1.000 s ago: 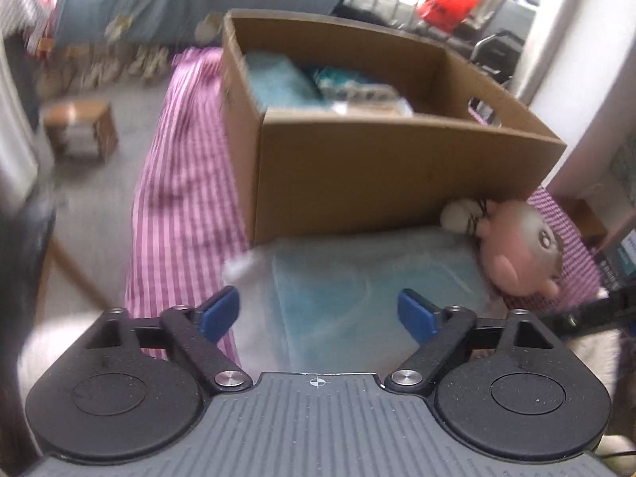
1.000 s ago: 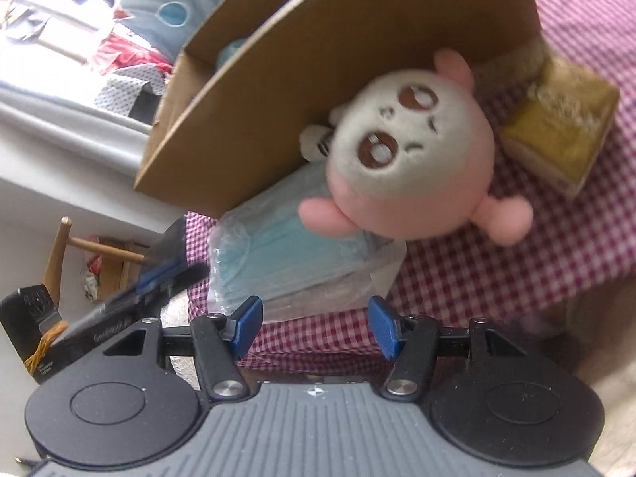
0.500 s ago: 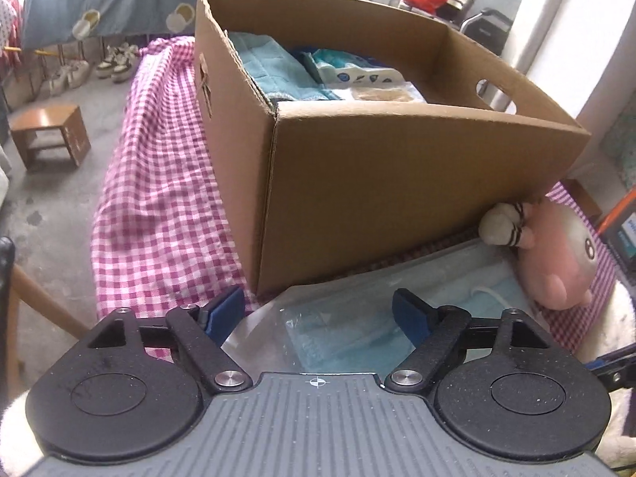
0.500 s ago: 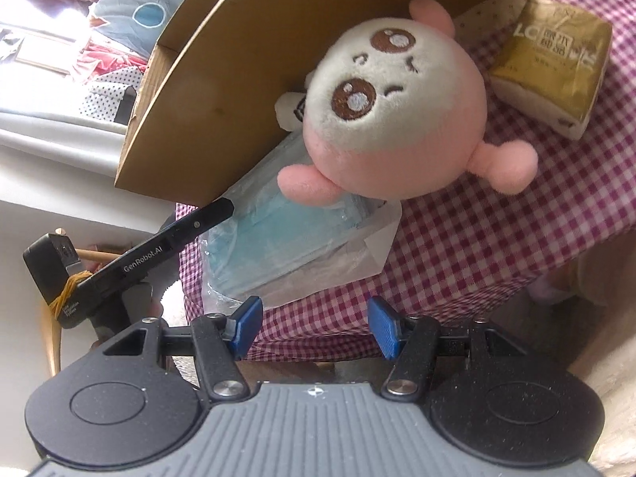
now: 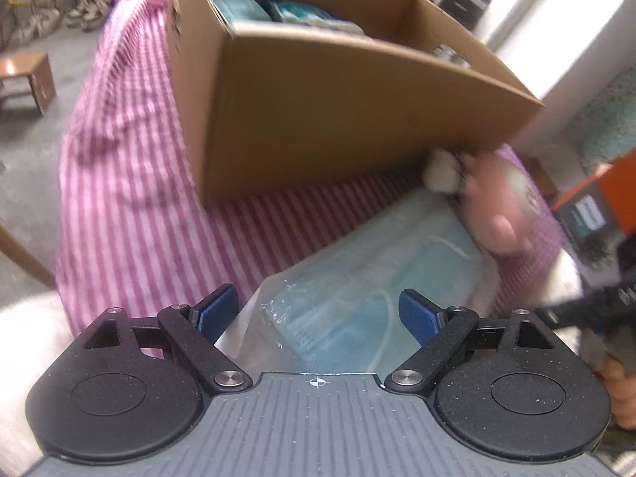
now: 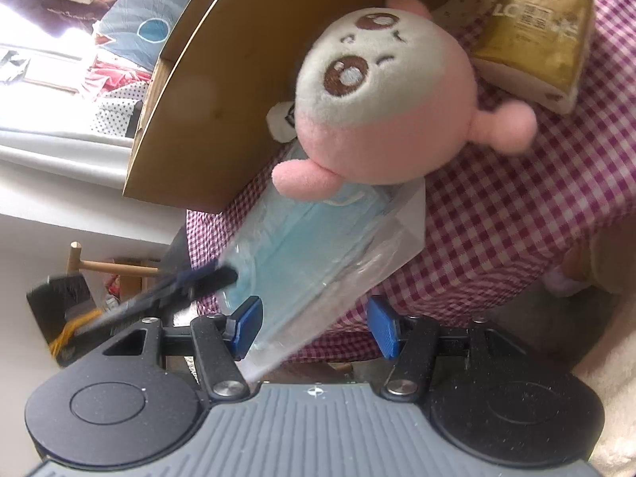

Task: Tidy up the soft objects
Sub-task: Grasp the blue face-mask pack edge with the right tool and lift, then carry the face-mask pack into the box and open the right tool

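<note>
A clear bag of blue face masks (image 5: 377,278) lies on the pink checked cloth (image 5: 131,159) in front of a cardboard box (image 5: 338,111). My left gripper (image 5: 318,310) hovers over its near end; its jaws are opening, with the bag between the pads and untouched. A pink and white plush toy (image 6: 381,91) leans on the box (image 6: 238,79) with one arm on the mask bag (image 6: 318,246). My right gripper (image 6: 316,326) is open, with the bag's corner between its pads. The left gripper's finger (image 6: 190,278) reaches the bag's edge in the right wrist view.
A brown pack of tissues (image 6: 532,39) lies on the cloth (image 6: 516,218) beside the plush toy. The box holds blue and teal soft packs (image 5: 238,0). A small wooden stool (image 5: 28,79) stands on the floor to the left. The table edge runs just under both grippers.
Both grippers have come down closer to the mask bag. The left one has tilted down and its jaws have widened. In the right view, its finger has reached the bag's edge.
</note>
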Available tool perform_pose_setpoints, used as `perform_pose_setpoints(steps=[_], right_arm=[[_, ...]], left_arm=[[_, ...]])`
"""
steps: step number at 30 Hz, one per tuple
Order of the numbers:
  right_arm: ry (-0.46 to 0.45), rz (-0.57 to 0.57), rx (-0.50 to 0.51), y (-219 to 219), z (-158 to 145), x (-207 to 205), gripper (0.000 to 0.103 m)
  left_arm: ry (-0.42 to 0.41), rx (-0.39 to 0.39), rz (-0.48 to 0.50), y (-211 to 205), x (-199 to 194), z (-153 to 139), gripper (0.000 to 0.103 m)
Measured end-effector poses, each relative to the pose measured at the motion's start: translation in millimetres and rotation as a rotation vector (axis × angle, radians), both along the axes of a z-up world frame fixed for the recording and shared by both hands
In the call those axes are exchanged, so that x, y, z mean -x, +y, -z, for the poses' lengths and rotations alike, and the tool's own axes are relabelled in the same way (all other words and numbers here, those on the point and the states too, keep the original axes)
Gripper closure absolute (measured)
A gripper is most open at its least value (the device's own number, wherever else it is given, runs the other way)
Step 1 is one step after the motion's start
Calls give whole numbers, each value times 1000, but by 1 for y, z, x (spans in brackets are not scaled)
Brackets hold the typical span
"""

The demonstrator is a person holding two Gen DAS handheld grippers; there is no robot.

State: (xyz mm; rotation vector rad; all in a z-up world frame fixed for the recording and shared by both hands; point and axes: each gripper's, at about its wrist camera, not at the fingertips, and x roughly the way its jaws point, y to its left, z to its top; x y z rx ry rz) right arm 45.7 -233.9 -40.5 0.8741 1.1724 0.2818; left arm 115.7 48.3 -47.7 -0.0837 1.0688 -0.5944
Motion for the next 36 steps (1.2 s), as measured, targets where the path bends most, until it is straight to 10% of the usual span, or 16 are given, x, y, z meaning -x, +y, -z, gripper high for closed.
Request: perform_pose_setpoints(steps=[17, 21, 27, 36], right_arm=[[48, 124, -231, -13, 42, 25, 53], [25, 129, -285, -6, 47, 24, 70], [34, 156, -347, 2, 54, 24, 85], [-40, 22, -393, 43, 17, 3, 85]], left_arm=[[157, 210, 123, -10, 89, -4, 19], [123, 216, 124, -13, 100, -8, 32], [155, 179, 50, -13, 83, 3, 77], [83, 212, -84, 32, 85, -31, 86]])
